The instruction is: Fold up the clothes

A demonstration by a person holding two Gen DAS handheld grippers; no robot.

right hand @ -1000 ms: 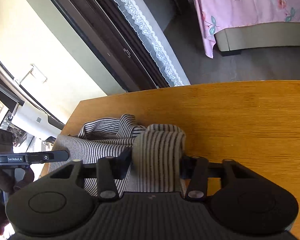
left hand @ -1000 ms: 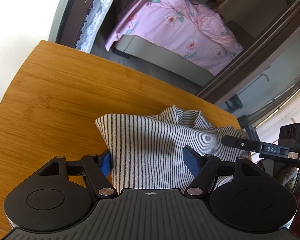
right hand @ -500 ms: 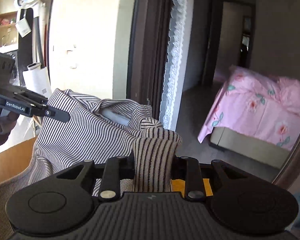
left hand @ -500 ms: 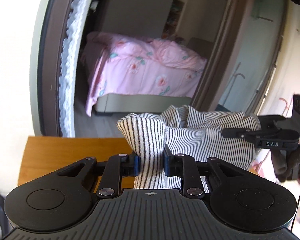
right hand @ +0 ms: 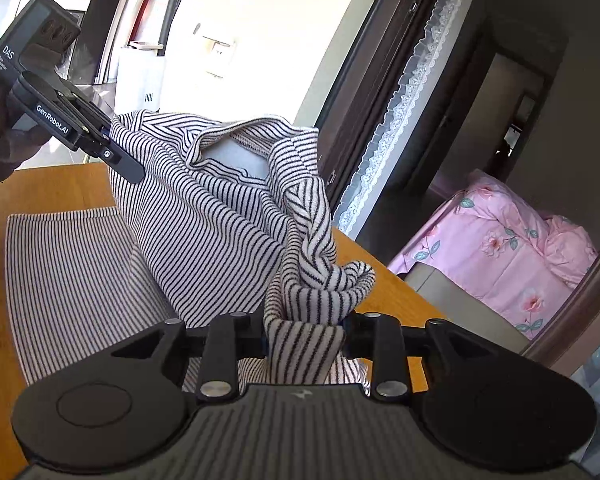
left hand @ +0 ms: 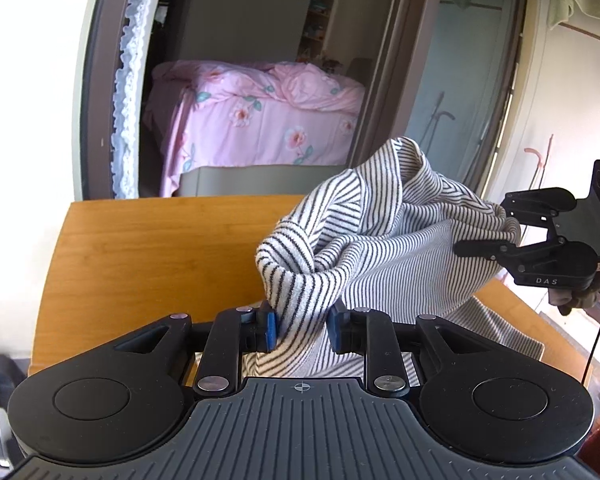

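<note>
Left gripper: clamped on a bunched corner of the striped garment, blue pads pressing the cloth from both sides. Right gripper: likewise closed on a rolled, thicker wad of the same fabric, pads hidden behind the bunch. Seen from the opposite camera in each case: right gripper at the far end of the cloth in the left wrist view, left gripper pinching the upper edge in the right wrist view.

Between the two grips: upper part of the garment raised off the wooden table, sagging in a loose hollow with the neckline hem visible. Below: lower part lying flat on the tabletop, spread toward the near edge in the right wrist view. Beyond: doorway with lace curtain and a bed with pink floral bedding, well apart from the work.

Step in hand, by judgement: lifting one end of the garment by two corners, ahead of laying it over the flat part as a fold.

Next move: calls for keeping both grips firm, drawing the corners apart to take out the sag, carrying the raised edge across the flat portion, then lowering it evenly so that the edges line up before release.
</note>
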